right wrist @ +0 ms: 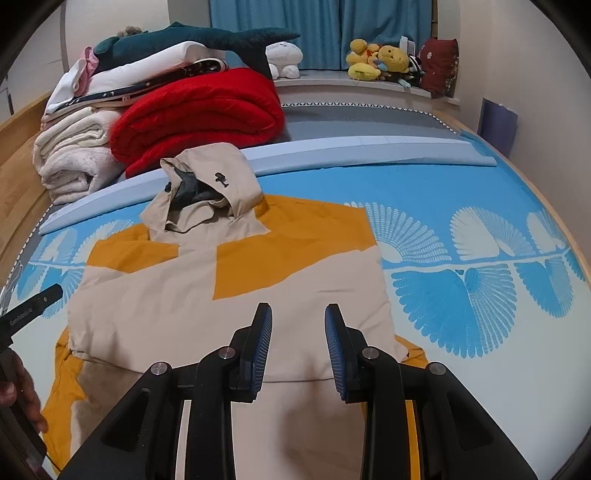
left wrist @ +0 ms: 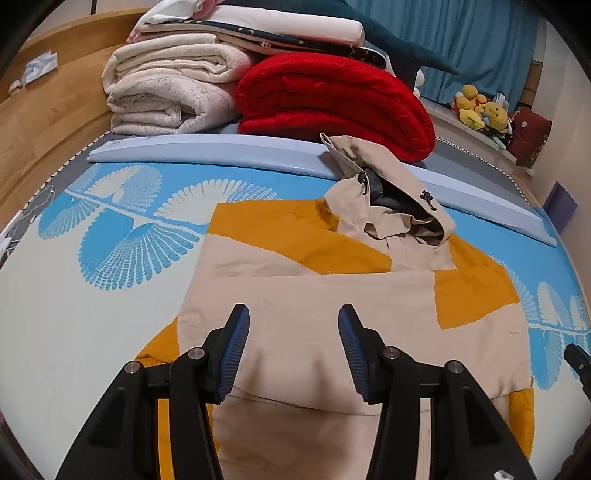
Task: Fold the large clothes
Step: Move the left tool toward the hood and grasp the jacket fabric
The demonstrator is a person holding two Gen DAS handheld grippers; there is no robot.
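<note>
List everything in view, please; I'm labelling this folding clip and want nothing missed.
jacket: one, beige and mustard, hooded, flat on the bed
bed sheet: one, blue and white fan print, under the jacket
red blanket: one, folded, beyond the hood
cream blankets: stack, folded, left of the red one
white bedding: folded, topping the stack
plush shark: one, dark teal, on the pile
yellow plush toys: several, on the window ledge
curtain: blue, behind
left gripper: black, blue pads, open over the jacket
right gripper: same, open
</note>
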